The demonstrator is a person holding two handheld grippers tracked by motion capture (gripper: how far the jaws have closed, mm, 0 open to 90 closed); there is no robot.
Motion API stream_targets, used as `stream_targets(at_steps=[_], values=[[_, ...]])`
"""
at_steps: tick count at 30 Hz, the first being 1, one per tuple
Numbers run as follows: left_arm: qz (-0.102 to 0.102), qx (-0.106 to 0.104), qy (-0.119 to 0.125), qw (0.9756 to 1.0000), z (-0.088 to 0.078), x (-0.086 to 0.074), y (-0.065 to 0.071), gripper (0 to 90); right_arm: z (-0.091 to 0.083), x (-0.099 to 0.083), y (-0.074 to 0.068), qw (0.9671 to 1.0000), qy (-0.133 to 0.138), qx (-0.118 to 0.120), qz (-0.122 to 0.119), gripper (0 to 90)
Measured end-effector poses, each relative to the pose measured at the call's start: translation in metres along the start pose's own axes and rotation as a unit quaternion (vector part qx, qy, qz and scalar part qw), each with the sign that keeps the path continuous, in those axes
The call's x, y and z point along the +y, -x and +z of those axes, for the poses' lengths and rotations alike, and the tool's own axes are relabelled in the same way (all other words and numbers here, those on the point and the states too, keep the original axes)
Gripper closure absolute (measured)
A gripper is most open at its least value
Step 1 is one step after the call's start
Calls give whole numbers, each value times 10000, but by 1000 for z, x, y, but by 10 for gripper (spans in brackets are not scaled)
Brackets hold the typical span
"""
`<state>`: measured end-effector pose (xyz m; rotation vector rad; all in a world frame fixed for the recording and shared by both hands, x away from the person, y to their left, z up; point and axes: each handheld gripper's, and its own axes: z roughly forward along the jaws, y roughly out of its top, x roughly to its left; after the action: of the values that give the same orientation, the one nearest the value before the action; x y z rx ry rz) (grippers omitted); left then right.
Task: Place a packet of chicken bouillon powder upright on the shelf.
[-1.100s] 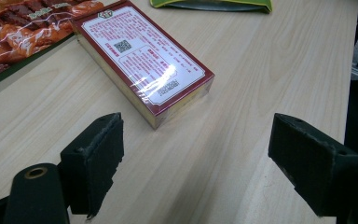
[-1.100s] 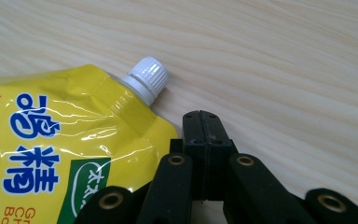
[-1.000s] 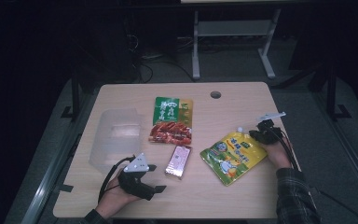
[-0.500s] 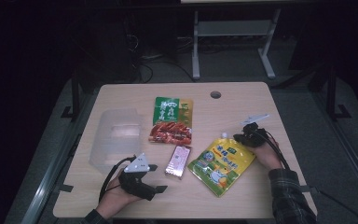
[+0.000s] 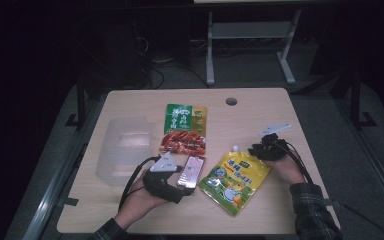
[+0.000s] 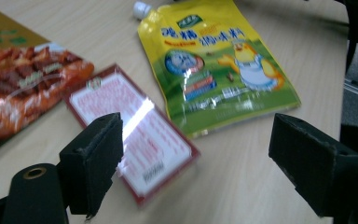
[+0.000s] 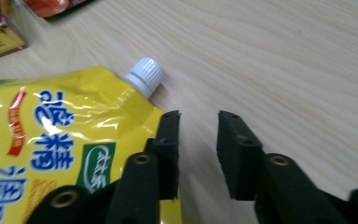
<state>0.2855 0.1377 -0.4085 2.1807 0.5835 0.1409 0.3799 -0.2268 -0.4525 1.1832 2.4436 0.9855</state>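
Note:
A yellow spouted pouch (image 5: 235, 181) lies flat on the wooden table (image 5: 260, 107), its white cap (image 7: 144, 76) pointing away from me. My right gripper (image 7: 198, 116) sits at the pouch's top corner; its jaws have just been opening, with bare table in the narrow gap between them. Seen from above, that right gripper (image 5: 254, 150) is just right of the cap. My left gripper (image 6: 196, 125) stands wide open, low over a pink packet (image 6: 135, 135), with the yellow pouch (image 6: 219, 60) beyond it. In the high view the left gripper (image 5: 179, 186) is beside the pink packet (image 5: 191, 171).
A red and green snack bag (image 5: 184, 129) lies behind the pink packet. A clear plastic container (image 5: 125, 150) stands at the table's left. A round cable hole (image 5: 231, 101) is near the far edge. Dark floor and a metal stand lie beyond the table.
My right gripper dragged the yellow pouch left and toward me, then its jaws parted and let the pouch go. My left gripper shifted right, up to the pink packet.

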Motion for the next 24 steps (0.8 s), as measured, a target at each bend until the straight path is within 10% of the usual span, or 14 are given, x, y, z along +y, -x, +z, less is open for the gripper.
stream_targets(at_steps=[8, 24], values=[[12, -187, -241, 9995, 42, 38, -12, 172, -26, -15, -14, 9997, 24, -160, 155, 371], [-64, -223, -917, 9955, 124, 57, -32, 209, -58, -59, -37, 9993, 221, -99, 272, 300]])
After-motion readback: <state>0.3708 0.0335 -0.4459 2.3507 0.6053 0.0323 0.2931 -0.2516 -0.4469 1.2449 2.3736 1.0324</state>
